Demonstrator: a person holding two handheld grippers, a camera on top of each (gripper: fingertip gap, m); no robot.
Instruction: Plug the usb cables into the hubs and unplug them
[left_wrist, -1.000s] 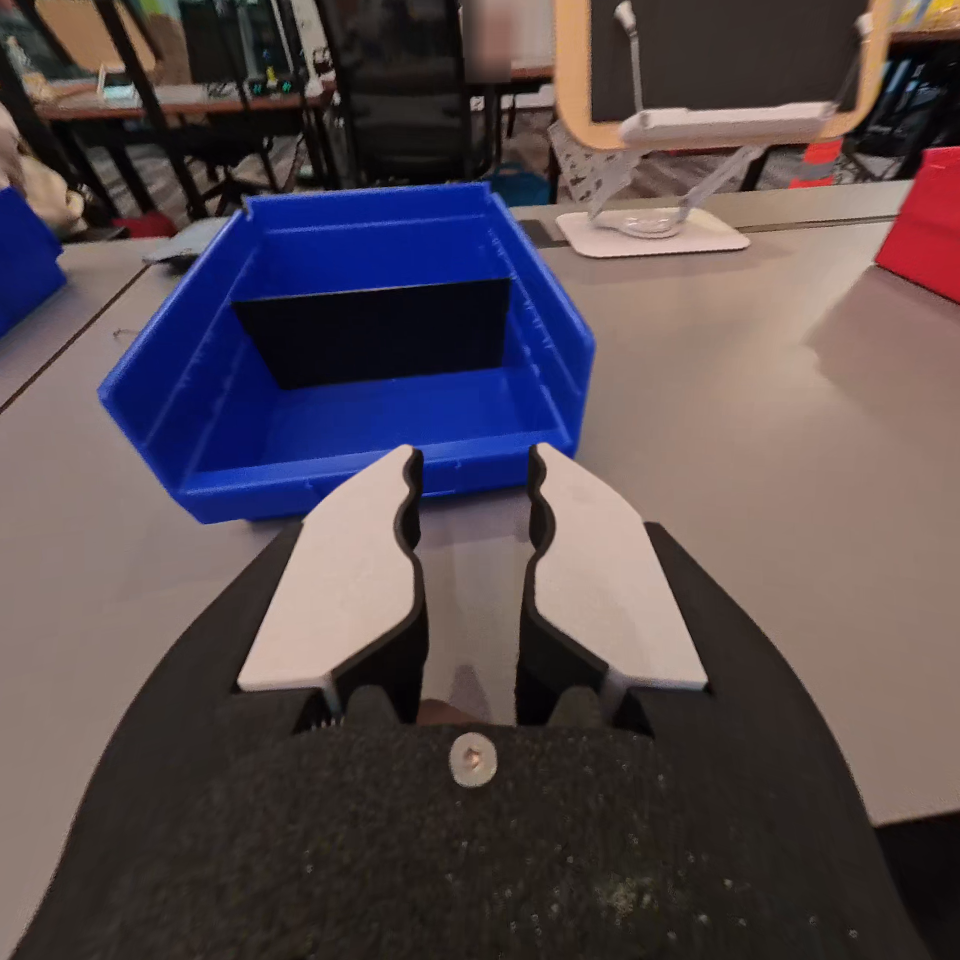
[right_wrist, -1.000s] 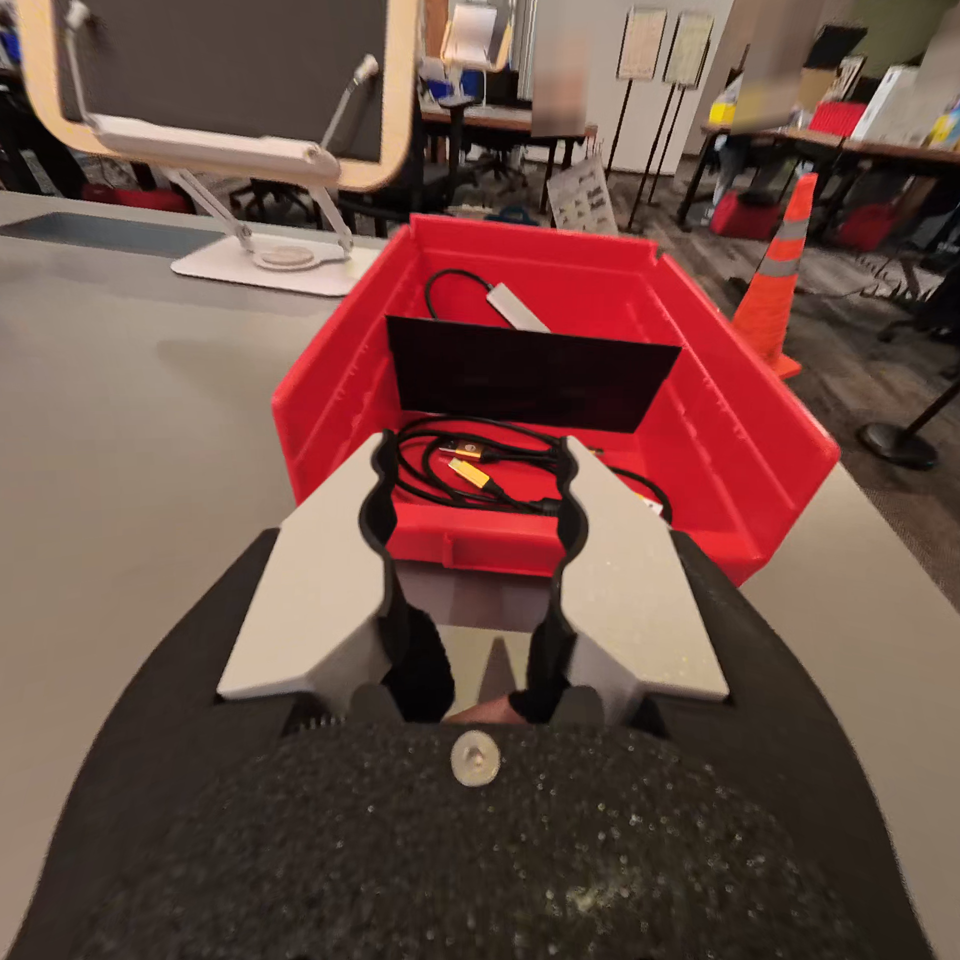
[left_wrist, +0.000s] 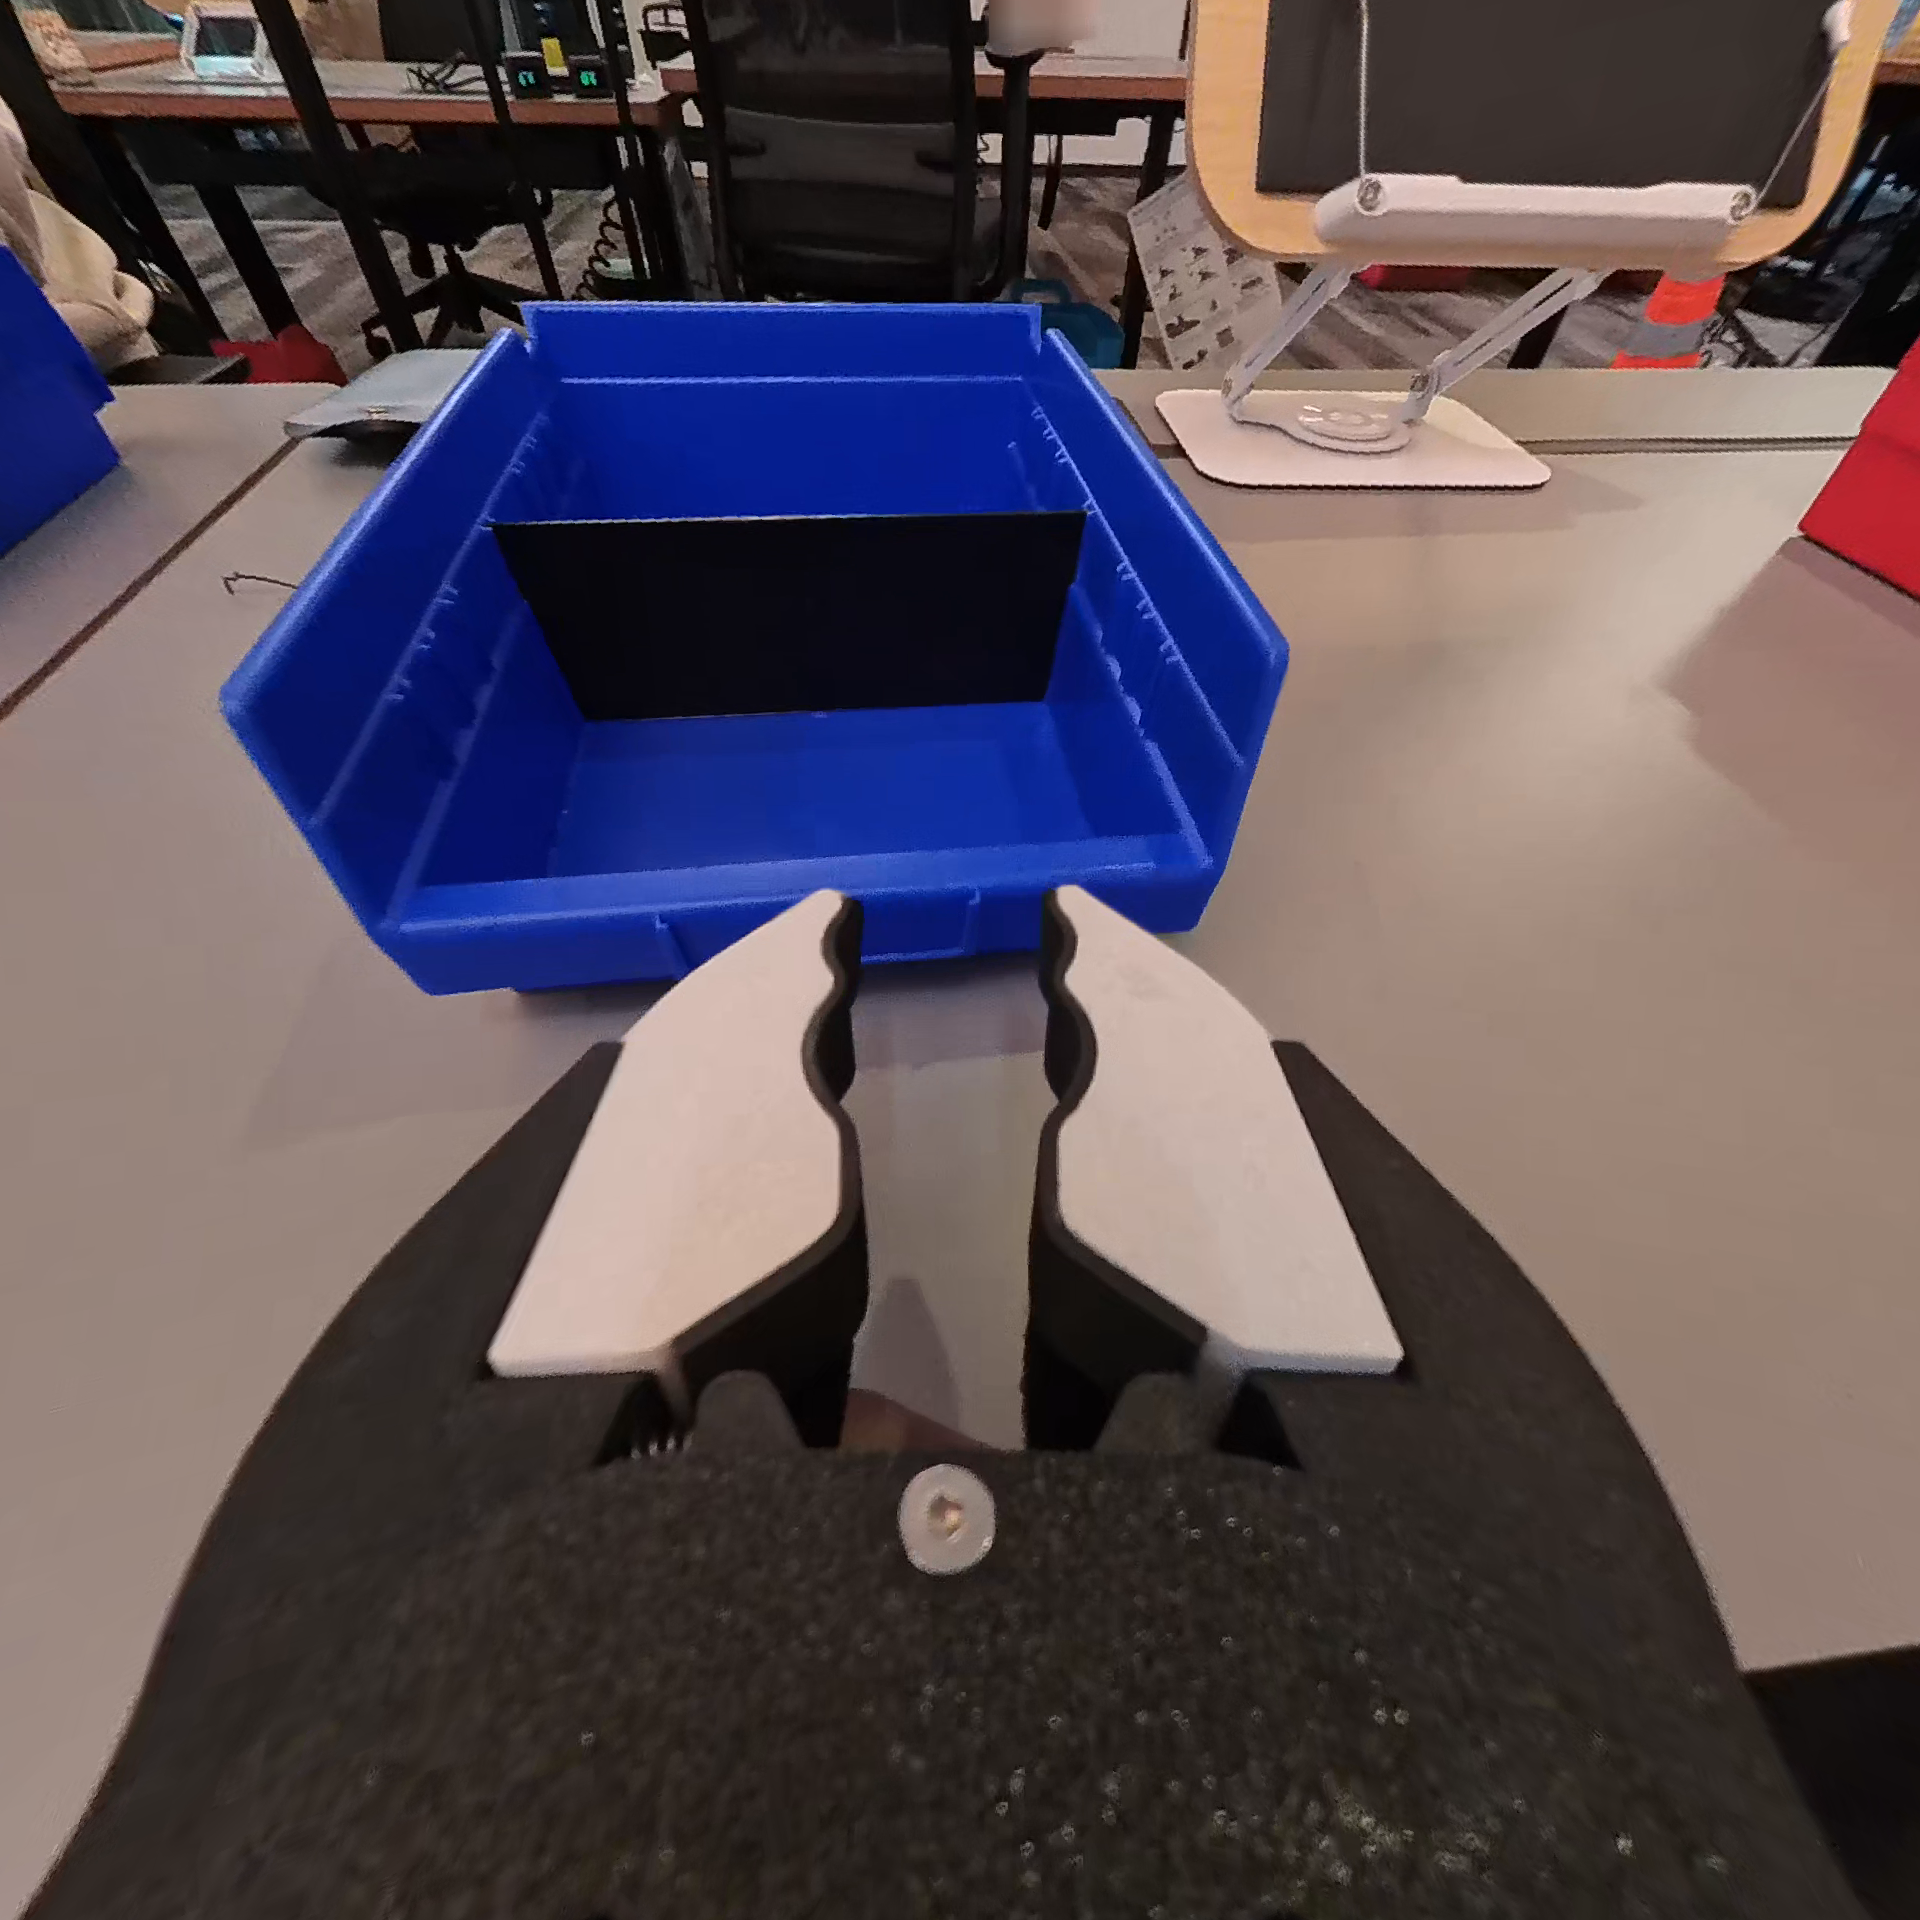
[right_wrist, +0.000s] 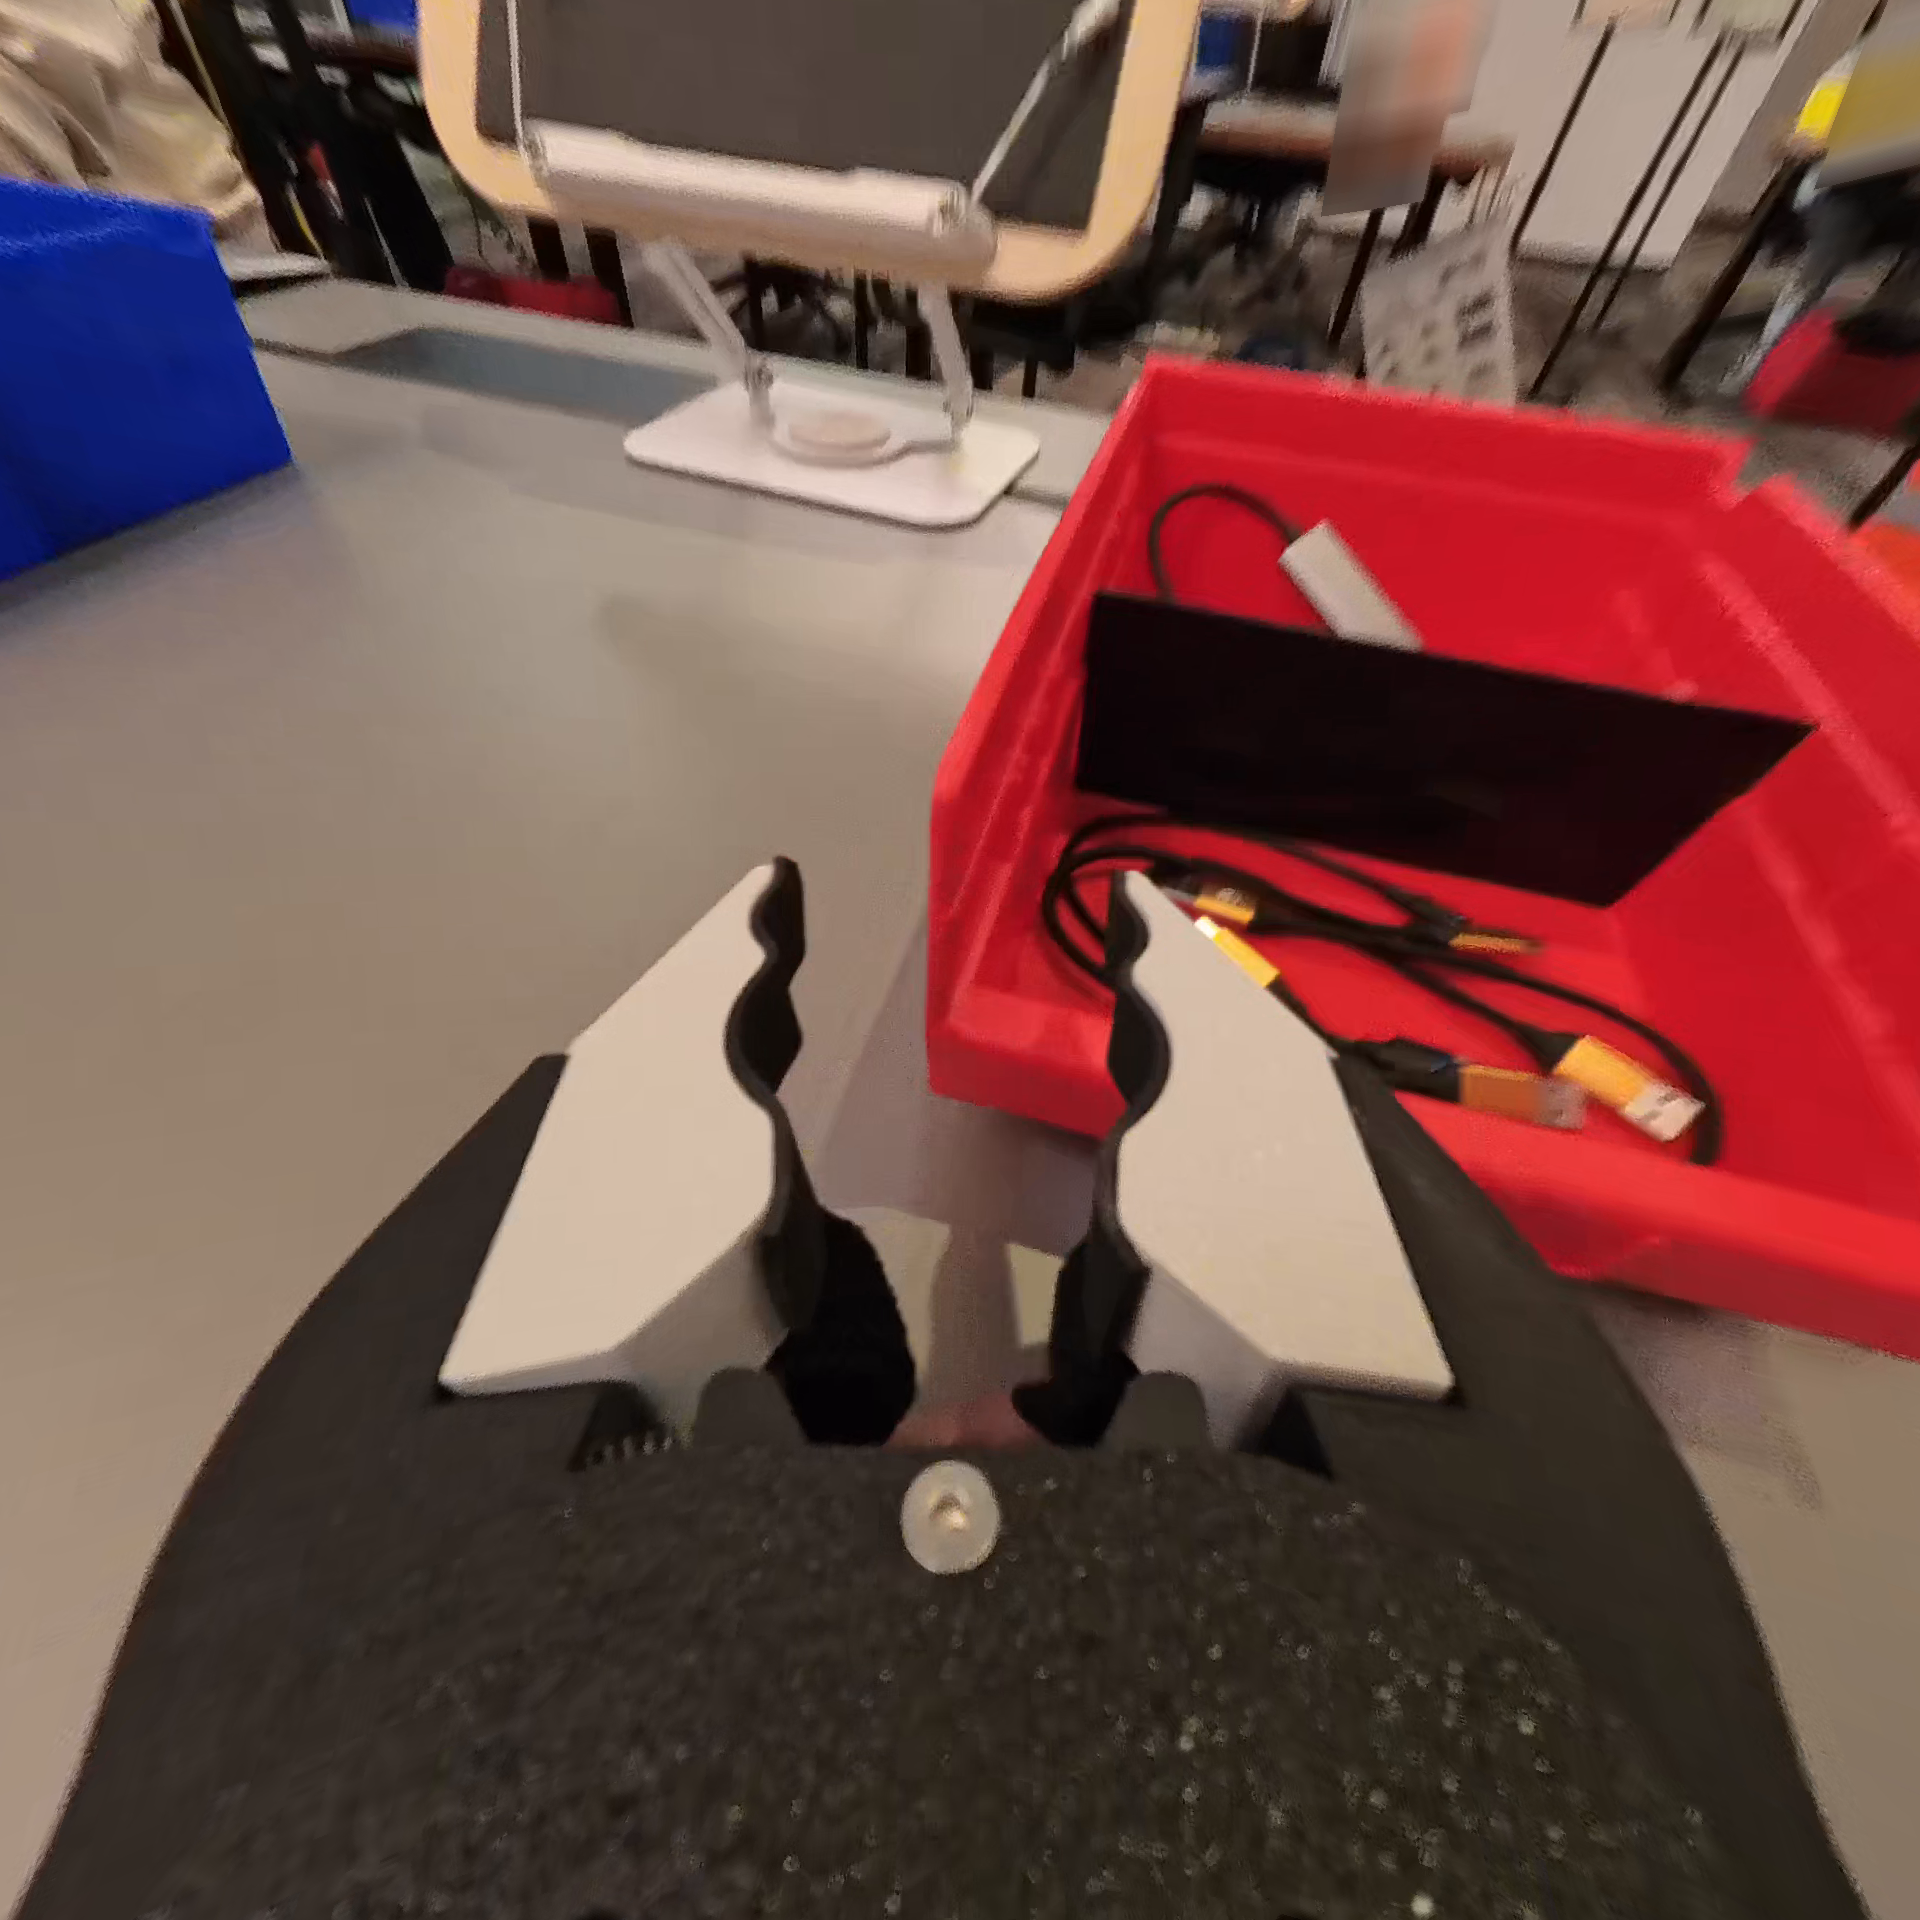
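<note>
Left wrist view: the left gripper (left_wrist: 948, 909) sits at lower centre, jaws parted with a clear gap, holding nothing. Its tips lie just short of the front lip of a blue bin (left_wrist: 312, 665) on the grey table (left_wrist: 1558, 831). A black divider (left_wrist: 790, 613) stands upright across the bin; the near compartment shows bare floor. A white stand (left_wrist: 1351, 447) occupies the upper right.

Right wrist view: the right gripper (right_wrist: 951, 883) is spread wide and empty, tips over the table beside the left wall of a red bin (right_wrist: 997, 831) at right of frame. In the bin's near compartment lies a loose coil of black cables (right_wrist: 1351, 935) with orange connectors (right_wrist: 1517, 1096); behind its black partition (right_wrist: 1403, 748) rests a grey adapter (right_wrist: 1345, 582) on a cord. Judged light, limp and prone to tangling, the cables offer the firmest grip at the rigid connector bodies; a pinch on a bundled loop may drag neighbouring strands along.
</note>
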